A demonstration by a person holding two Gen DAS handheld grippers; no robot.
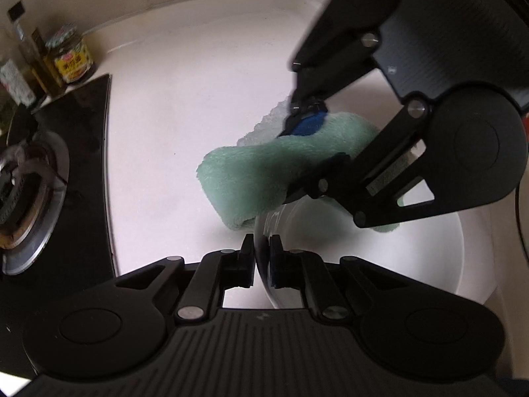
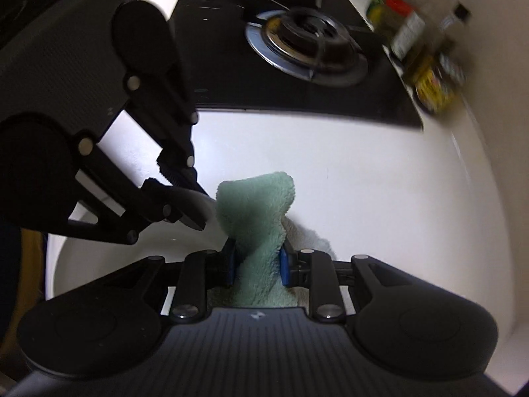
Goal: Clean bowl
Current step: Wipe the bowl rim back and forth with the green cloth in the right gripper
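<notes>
A white bowl (image 1: 380,258) rests on the white counter, tipped slightly. My left gripper (image 1: 261,258) is shut on its rim, one finger inside and one outside. From the right wrist view the same left gripper (image 2: 188,195) pinches the bowl (image 2: 109,261) at its far edge. A fluffy green cloth (image 2: 261,205) stands twisted between the blue pads of my right gripper (image 2: 258,264), which is shut on it. In the left wrist view the right gripper (image 1: 307,152) holds the cloth (image 1: 251,172) over the bowl's far rim; whether cloth and rim touch is hidden.
A black gas hob (image 1: 82,165) with a burner (image 2: 307,46) lies beside the bowl. Jars and bottles (image 1: 69,56) stand against the wall at the hob's back corner (image 2: 429,82). White counter (image 1: 182,99) stretches between hob and bowl.
</notes>
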